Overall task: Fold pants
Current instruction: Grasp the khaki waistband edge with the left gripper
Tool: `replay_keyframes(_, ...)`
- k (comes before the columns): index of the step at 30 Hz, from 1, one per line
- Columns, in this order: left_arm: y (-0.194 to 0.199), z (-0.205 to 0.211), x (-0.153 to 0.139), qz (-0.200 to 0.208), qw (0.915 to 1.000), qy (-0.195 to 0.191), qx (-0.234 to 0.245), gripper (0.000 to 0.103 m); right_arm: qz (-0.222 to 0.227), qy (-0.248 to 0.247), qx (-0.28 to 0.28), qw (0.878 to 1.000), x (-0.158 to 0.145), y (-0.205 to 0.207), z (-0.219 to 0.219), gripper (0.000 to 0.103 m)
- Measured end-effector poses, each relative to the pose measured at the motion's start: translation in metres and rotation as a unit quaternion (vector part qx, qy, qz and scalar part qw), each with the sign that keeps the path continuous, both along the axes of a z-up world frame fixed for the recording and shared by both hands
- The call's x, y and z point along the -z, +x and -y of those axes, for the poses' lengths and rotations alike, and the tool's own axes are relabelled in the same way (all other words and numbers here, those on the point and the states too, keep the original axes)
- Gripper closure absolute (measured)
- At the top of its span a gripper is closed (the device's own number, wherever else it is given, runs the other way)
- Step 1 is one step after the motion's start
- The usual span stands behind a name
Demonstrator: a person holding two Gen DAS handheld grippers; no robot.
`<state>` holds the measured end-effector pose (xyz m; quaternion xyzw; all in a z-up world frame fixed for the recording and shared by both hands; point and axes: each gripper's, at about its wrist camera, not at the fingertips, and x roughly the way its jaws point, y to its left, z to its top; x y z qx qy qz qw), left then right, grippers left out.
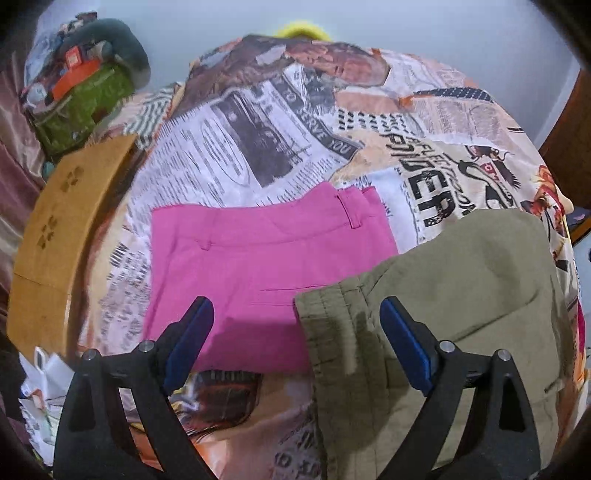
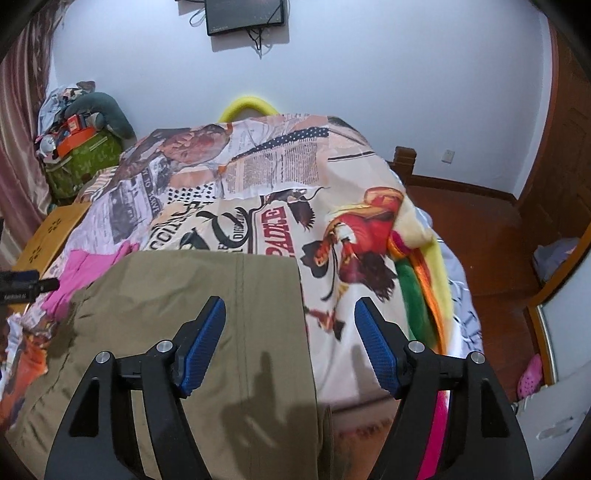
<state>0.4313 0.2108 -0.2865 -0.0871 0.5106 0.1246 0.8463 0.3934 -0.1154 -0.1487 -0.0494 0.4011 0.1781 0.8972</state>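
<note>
A bedroom with pale walls and a reddish wooden floor; a bed (image 2: 280, 184) fills the middle, covered by a spread printed with newspaper collage and bright figures. Two pairs of pants lie on it. The olive pants (image 2: 192, 295) (image 1: 461, 288) sit nearest the cameras, folded into a broad flat panel with a seam running down it. The pink pants (image 1: 258, 258) lie flat just beside them on the left, waistband and belt loops showing, and the olive cloth overlaps their near right corner.

The left tongs (image 1: 295, 332) hang above both garments with the jaws spread wide. One blue pad is over the pink cloth, the other over the olive, and nothing is between them. The right tongs (image 2: 291, 332) are also parted, a little less widely. The left pad hovers over the olive panel, the right pad over the bare spread, and they grip nothing. Their shadows fall on the cloth below.

At the far left a cardboard box (image 1: 55, 221) stands against the bed, with a green bag (image 2: 85, 162) piled with clutter behind it. A dark screen (image 2: 245, 16) hangs on the wall, cut off at the top edge. The near ends of both pants run out of view beneath the tongs. A strip of bright pink shows behind the right tongs' lower arm, possibly more cloth, but too hidden to tell.
</note>
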Motion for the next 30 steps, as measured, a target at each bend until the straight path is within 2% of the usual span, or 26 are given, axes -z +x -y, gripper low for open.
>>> replay_keyframes(6,0.015,-0.004,0.023,-0.012,0.9999,-0.008,0.001,0.011,-0.035,0.003,-0.001,0.999,0.031,0.042,-0.015,0.034)
replay_keyframes(10,0.020,-0.005,0.035,-0.015,0.9997,-0.019,0.005,0.011,-0.063,0.021,0.016,0.998,0.052,0.068,-0.018,0.034)
replay_keyframes(14,0.021,-0.003,0.045,-0.019,0.9991,-0.038,0.010,0.016,-0.095,0.052,0.020,0.994,0.069,0.079,-0.018,0.035)
replay_keyframes(17,0.023,0.000,0.051,-0.022,0.9988,-0.043,0.009,0.019,-0.084,0.065,0.011,0.994,0.072,0.074,-0.022,0.044)
replay_keyframes(19,0.024,0.001,0.055,-0.026,0.9981,-0.055,0.007,0.021,-0.080,0.066,0.004,0.995,0.071,0.072,-0.024,0.055)
replay_keyframes(21,0.026,0.001,0.057,-0.029,0.9970,-0.072,0.007,0.027,-0.077,0.062,-0.002,0.995,0.069,0.070,-0.027,0.064)
replay_keyframes(23,0.029,0.000,0.057,-0.030,0.9954,-0.089,0.014,0.043,-0.071,0.050,-0.001,0.996,0.067,0.071,-0.030,0.073)
replay_keyframes(25,0.032,0.001,0.057,-0.034,0.9937,-0.105,0.018,0.048,-0.064,0.038,0.003,0.997,0.065,0.069,-0.030,0.088)
replay_keyframes(30,0.032,0.007,0.050,-0.038,0.9954,-0.086,0.018,0.055,-0.056,0.042,0.002,0.998,0.056,0.067,-0.030,0.094)
